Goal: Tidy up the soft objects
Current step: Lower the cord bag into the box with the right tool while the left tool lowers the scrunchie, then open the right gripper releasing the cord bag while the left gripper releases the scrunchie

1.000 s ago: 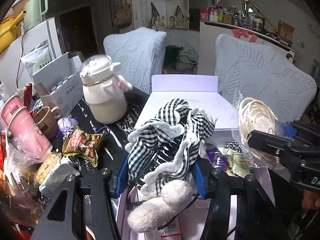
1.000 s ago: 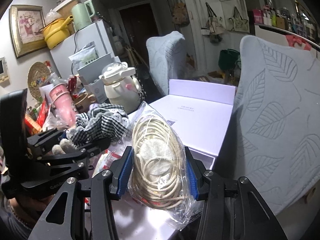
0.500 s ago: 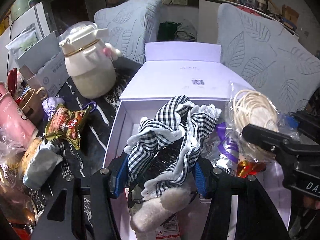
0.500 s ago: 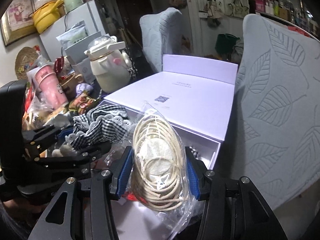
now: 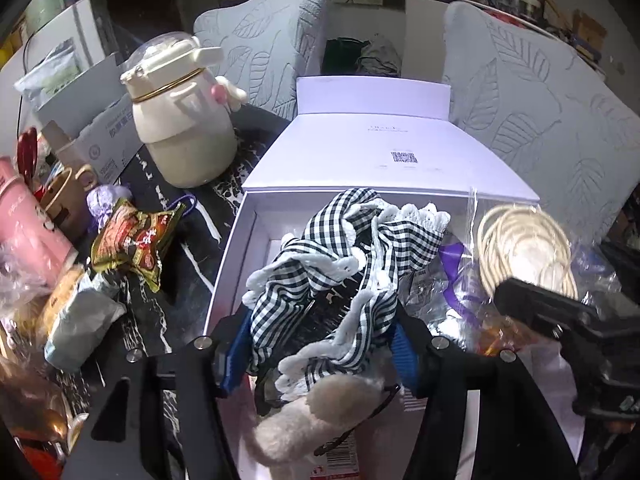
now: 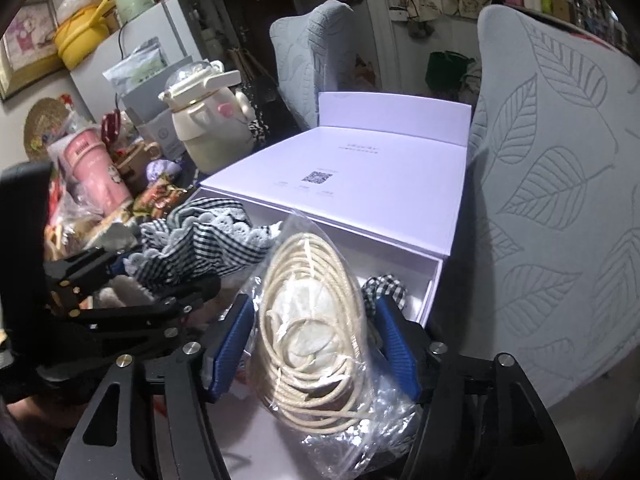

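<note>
Both jaws opening: left gripper [image 5: 320, 344] loosening on limp, light gingham hair clip [image 5: 344, 264], best pinched mid-body; right gripper [image 6: 314, 346] releasing slippery bagged cord coil [image 6: 312, 320] at 3 o'clock over white box [image 5: 236, 248].

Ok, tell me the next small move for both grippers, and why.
Probably let the jaws finish opening, then lift both grippers clear. The gingham bundle in the left gripper and the bagged rope coil in the right gripper already sit low inside the open white box, and both sets of jaws are opening around them.
</note>
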The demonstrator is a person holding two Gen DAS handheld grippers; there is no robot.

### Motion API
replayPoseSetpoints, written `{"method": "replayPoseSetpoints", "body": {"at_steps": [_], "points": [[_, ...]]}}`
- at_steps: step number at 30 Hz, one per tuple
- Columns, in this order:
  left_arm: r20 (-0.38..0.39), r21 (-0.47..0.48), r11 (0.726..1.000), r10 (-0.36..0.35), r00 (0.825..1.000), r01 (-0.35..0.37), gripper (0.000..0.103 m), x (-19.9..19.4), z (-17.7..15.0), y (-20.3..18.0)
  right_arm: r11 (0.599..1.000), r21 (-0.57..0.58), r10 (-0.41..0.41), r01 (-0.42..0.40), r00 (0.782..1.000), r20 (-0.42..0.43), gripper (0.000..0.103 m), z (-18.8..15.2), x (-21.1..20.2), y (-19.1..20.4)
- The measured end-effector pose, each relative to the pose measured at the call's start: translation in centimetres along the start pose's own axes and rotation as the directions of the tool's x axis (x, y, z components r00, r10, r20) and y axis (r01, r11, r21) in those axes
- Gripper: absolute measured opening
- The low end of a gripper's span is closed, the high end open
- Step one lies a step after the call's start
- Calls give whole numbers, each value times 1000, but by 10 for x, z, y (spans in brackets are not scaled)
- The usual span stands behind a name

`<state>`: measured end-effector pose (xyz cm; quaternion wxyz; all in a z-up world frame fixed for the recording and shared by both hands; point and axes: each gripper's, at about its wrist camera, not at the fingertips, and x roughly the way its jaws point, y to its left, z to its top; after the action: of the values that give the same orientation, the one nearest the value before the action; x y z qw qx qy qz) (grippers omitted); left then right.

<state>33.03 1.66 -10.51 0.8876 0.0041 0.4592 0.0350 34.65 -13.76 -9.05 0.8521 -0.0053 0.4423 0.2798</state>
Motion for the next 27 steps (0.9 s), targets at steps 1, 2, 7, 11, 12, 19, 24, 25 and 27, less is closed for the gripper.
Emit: {"method": "replayPoseSetpoints", "body": {"at_steps": [1, 2, 7, 11, 12, 19, 24, 25, 27], "points": [[-1, -4, 1000, -3, 1000, 3, 59, -1, 0, 0, 1000, 14, 4, -4, 1000, -2, 70, -1, -3, -2], [0, -7, 1000, -4, 1000, 4, 59, -2, -1, -1, 1000, 21, 9, -9, 1000, 0, 70, -2, -5, -3], [8, -2, 1000, -9, 1000, 9, 59, -16, -7, -6, 1000, 17, 1, -2, 1000, 17, 70, -4, -20, -3], [13, -2, 1000, 1, 1000, -1, 59, -28, -7, -7, 1000, 23, -16, 16, 999, 33, 70, -5, -34, -2], [24, -2, 1000, 2, 1000, -2, 59, -33, -8, -7, 1000, 23, -20, 19, 999, 38, 70, -5, -37, -2], [107, 14, 1000, 26, 994, -27, 59, -71, -8, -12, 999, 12, -36, 35, 998, 59, 70, -9, -56, 4], [140, 7, 1000, 15, 990, -16, 59, -95, -6, -14, 999, -6, -32, 32, 995, 96, 70, -8, -78, 14], [152, 3, 1000, 15, 988, -16, 59, -102, -6, -14, 999, -13, -32, 34, 994, 107, 70, -7, -84, 18], [175, 1, 1000, 18, 984, -18, 59, -115, -5, -15, 999, -32, -34, 39, 990, 136, 70, -6, -98, 26]]}}
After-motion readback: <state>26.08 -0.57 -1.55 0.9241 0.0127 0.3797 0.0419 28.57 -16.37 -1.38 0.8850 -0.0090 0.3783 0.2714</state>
